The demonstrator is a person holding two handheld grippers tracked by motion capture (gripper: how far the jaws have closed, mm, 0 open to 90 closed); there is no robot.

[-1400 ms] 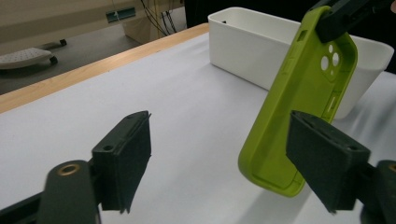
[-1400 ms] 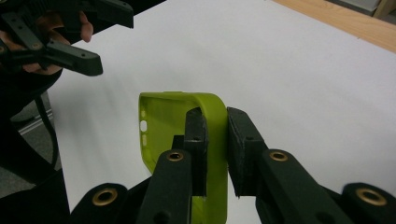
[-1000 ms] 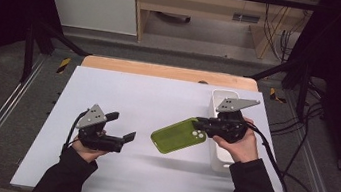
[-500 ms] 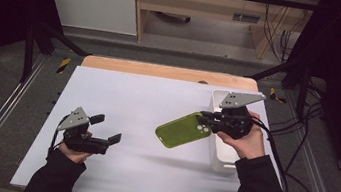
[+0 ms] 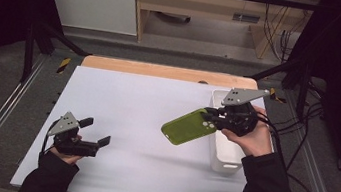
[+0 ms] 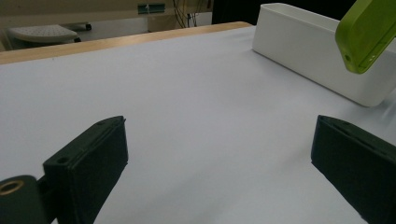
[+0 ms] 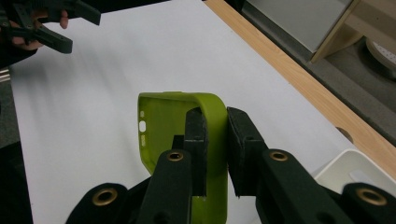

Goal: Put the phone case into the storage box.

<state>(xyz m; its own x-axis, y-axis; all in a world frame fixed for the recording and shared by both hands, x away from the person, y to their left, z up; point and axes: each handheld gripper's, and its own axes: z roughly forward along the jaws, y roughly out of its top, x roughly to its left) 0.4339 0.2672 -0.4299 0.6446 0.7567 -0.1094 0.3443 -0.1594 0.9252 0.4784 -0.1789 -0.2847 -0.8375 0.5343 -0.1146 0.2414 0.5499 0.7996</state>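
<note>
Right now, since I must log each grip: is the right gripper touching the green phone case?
Touching. The right gripper view shows the right gripper with its jaws clamped on the green phone case's side wall.

Grey floor (image 5: 3, 82), wooden shelf unit (image 5: 201, 4) behind table (image 5: 147, 103).

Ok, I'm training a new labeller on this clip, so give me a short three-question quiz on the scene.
1. What does the right gripper hold?
2. True or false: the left gripper is shut on a pen.
3. Where is the white bin: A) at the table's left edge, B) on the table's right side, by the right hand, C) on the floor?

Key
1. A green phone case, clamped by its side wall and held in the air above the table.
2. False: its jaws stand wide open with nothing between them.
3. B
</note>
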